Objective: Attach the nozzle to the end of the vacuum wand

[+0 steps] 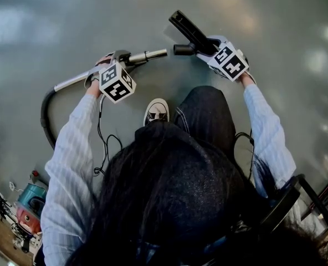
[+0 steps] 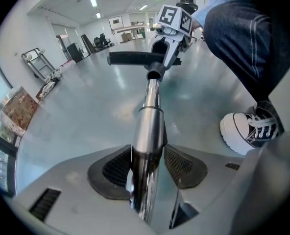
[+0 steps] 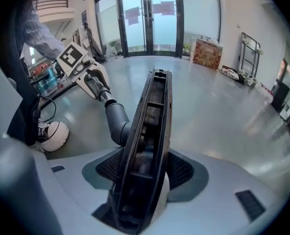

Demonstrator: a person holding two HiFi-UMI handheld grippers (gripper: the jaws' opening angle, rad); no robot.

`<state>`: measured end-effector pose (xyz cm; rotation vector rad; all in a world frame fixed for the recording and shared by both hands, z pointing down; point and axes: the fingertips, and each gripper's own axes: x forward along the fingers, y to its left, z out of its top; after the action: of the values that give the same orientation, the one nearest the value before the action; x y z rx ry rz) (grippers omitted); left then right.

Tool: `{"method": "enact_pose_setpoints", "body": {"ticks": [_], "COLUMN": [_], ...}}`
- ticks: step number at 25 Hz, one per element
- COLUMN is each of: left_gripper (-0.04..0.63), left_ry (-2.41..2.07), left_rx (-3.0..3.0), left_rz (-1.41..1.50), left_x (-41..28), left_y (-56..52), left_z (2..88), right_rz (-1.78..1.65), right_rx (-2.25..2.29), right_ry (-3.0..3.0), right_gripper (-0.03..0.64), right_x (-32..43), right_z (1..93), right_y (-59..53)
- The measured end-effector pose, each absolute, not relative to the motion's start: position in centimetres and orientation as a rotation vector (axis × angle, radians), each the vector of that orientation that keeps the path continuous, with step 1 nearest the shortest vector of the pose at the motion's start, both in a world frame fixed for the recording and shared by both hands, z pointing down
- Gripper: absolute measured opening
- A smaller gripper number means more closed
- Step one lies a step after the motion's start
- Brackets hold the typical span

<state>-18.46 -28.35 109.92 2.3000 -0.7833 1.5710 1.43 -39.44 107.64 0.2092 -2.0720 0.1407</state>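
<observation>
My left gripper (image 1: 118,59) is shut on the silver vacuum wand (image 1: 147,55), and its pads (image 2: 116,171) press the tube (image 2: 150,126) on both sides. The wand's free end points right at the grey neck (image 1: 183,50) of the black floor nozzle (image 1: 188,29), and a small gap shows between them in the head view. My right gripper (image 1: 209,44) is shut on that nozzle, whose long head (image 3: 150,131) stands edge-on between the jaws. In the right gripper view the neck (image 3: 116,121) reaches left toward the wand (image 3: 95,86). Seen from the left gripper, the wand's tip meets the neck's mouth (image 2: 154,74).
A black hose (image 1: 45,115) curves from the wand's rear toward a teal vacuum body (image 1: 30,199) at lower left. The person's white sneaker (image 1: 157,111) rests on the grey floor between the grippers. A chair (image 1: 297,198) is at lower right. A cardboard box (image 3: 205,53) and a trolley (image 3: 249,48) stand by the glass doors.
</observation>
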Motion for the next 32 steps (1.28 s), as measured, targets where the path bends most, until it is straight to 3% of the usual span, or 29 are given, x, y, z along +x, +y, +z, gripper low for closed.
{"method": "enact_pose_setpoints", "body": {"ticks": [21, 32], "left_gripper": [0.201, 0.199], "left_ry": [-0.797, -0.816], "left_rx": [2.38, 2.346], "left_rz": [1.568, 1.589], "left_x": [-16.0, -15.4], "left_y": [-30.3, -30.7], "left_z": [107.1, 107.1], "right_rz": [-0.186, -0.12], "right_rx": [0.11, 0.111], "right_ry": [-1.991, -1.934], "right_gripper": [0.261, 0.258], "right_x": [-0.7, -1.4], "right_z": [103.9, 103.8], "right_y": [-41.6, -41.0]}}
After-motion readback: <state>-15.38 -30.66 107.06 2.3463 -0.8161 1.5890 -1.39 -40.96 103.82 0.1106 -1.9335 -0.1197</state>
